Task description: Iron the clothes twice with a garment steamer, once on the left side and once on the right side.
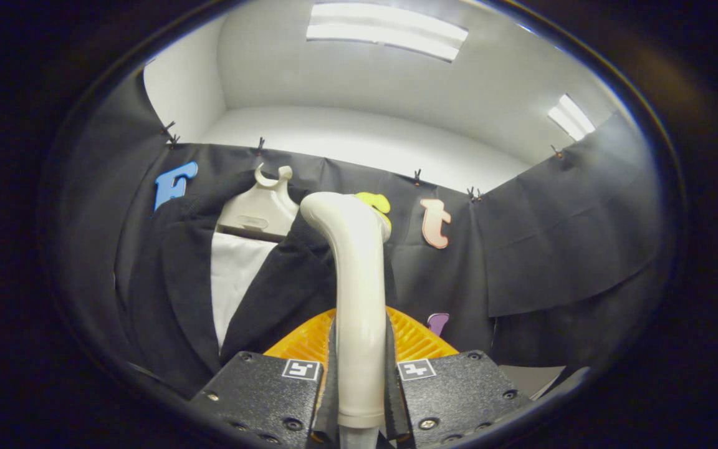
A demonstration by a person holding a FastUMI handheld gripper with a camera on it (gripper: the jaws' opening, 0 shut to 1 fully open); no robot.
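Observation:
My gripper (360,368) is shut on the cream handle of the garment steamer (356,280), which rises upright between the fingers; its head curves away at the top towards the clothes. A dark jacket (172,293) with a white inner panel (234,280) hangs on a cream hanger (259,209) against the booth wall, beyond the fingers and to their left. The steamer head stands by the jacket's right lapel (284,280), near the shoulder. Whether the head touches the fabric is hidden.
An orange ribbed piece (418,340) sits just behind the steamer handle, right above the fingers. Black cloth walls close in the booth behind and to the right. Ceiling lights (387,30) shine overhead.

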